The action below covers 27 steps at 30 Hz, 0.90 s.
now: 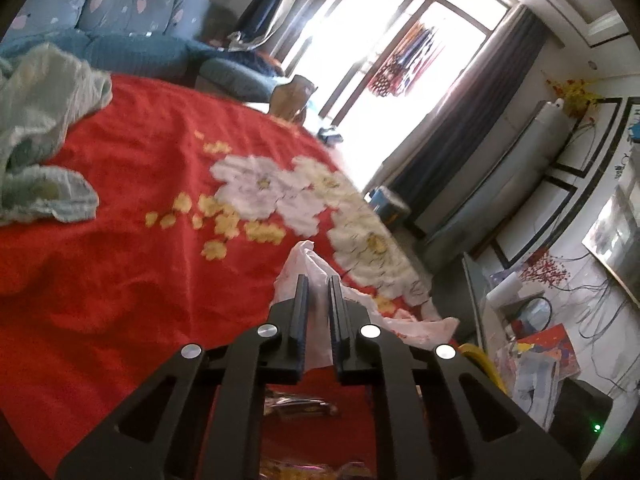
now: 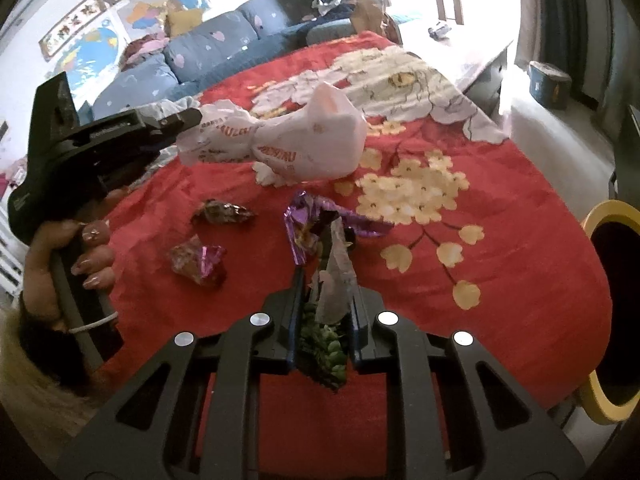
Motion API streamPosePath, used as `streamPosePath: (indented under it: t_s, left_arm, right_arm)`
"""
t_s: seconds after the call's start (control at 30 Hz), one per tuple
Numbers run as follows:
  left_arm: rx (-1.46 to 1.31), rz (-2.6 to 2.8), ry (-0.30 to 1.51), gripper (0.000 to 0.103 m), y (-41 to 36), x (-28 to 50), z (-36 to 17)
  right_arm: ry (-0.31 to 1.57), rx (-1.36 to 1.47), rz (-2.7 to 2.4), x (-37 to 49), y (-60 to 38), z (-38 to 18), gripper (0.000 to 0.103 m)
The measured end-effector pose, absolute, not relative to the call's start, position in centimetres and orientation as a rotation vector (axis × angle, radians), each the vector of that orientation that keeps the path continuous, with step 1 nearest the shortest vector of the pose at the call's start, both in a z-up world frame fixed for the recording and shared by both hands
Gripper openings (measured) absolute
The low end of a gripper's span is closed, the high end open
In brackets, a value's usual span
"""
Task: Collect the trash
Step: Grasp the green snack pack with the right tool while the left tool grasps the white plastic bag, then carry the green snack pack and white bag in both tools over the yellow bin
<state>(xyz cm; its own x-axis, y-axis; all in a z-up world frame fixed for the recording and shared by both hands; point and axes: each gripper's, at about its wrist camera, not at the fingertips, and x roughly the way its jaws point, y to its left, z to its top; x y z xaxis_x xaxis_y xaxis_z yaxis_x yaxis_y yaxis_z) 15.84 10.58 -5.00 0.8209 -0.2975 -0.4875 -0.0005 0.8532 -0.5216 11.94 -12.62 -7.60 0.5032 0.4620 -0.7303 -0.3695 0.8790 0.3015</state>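
Trash is lying scattered on the red flowered cloth (image 2: 500, 240) covering the surface, and some of it is already sitting in my grippers. I am holding the right gripper (image 2: 325, 276) low over the cloth, its jaws closed to a narrow gap on a crumpled snack wrapper (image 2: 332, 312) with a green pattern and a clear, silvery upper part that is sticking up between the fingers. Just beyond its tips a purple foil wrapper (image 2: 316, 220) is resting on the cloth. Two smaller crumpled wrappers are lying to the left: a brownish one (image 2: 224, 212) and a purple and brown one (image 2: 198, 260) nearer to me.

I am keeping the left gripper (image 1: 319, 280) nearly closed on the mouth of a white plastic bag (image 2: 304, 140), which is stretching from its tips across the cloth and bulging at the far end. Orange-red printing is running along the bag, but it is creased and I cannot read it with any certainty.

In the right wrist view a hand (image 2: 76, 256) with decorated nails is wrapping around the left gripper's handle, the tool pointing level toward the right. A yellow-rimmed bin (image 2: 600, 400) is standing off the right edge of the surface. A pale green cloth (image 1: 44, 132) is lying bunched at the far left.
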Motion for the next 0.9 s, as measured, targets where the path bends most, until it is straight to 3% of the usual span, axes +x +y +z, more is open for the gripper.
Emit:
streamPosePath:
  t_s: [0.47, 0.9]
  left_arm:
    - [-0.48, -0.238, 0.45, 0.009, 8.4, 12.6, 1.1]
    - [-0.422, -0.302, 0.437, 0.008, 5.2, 12.0, 3.0]
  right_arm:
    - [0.799, 0.147, 0.481, 11.9, -15.4, -3.5, 0.012]
    - [0.73, 0.22, 0.371, 13.1, -20.6, -1.7, 0.012]
